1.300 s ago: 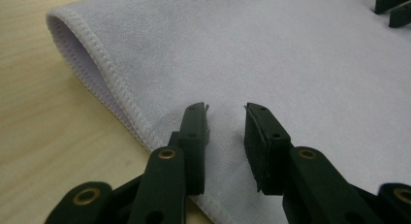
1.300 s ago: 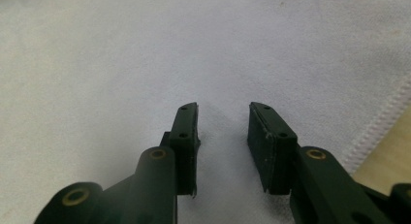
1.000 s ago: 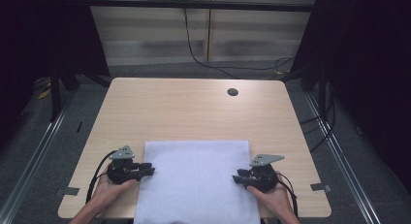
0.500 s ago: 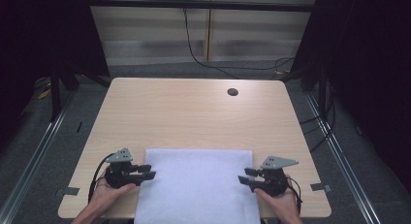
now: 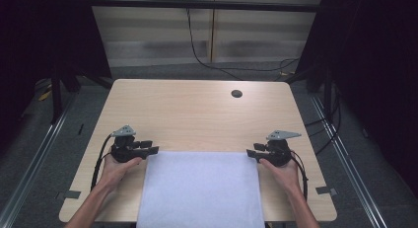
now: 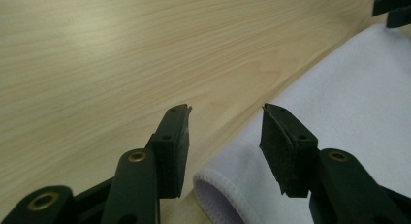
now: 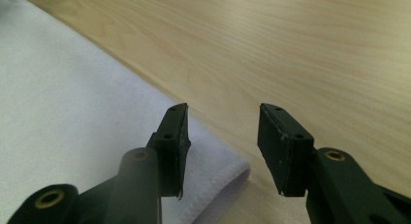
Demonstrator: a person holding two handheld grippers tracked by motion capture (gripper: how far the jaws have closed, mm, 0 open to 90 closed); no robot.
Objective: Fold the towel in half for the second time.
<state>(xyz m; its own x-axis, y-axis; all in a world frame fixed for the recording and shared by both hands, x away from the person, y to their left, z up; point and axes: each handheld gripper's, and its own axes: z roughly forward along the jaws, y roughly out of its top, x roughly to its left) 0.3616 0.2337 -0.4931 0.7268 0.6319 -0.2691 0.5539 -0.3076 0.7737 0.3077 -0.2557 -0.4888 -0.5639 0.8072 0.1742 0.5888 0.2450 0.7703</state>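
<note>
A white cloth [image 5: 202, 188] lies flat on the near half of the light wooden table [image 5: 197, 114] and hangs over its front edge. My left gripper [image 5: 152, 148] sits at the cloth's far left corner and my right gripper [image 5: 252, 152] at its far right corner, each held in a hand and pointing inward. In the left gripper view the left gripper [image 6: 225, 110] is open above the cloth's hemmed corner [image 6: 213, 185]. In the right gripper view the right gripper [image 7: 223, 107] is open beside the cloth's corner [image 7: 228, 178]. Both pairs of jaws have just been opening, with no pad pressing on the cloth.
A small dark round hole [image 5: 236, 94] is set in the table top at the far right. Bare wood stretches beyond the cloth. Black cables [image 5: 101, 159] trail from the grippers over the table's sides. Dark floor and metal rails surround the table.
Both grippers have slid away from the person along the cloth's sides to its far corners, and their jaws have spread wider. The cloth's far edge lies slightly nearer the person.
</note>
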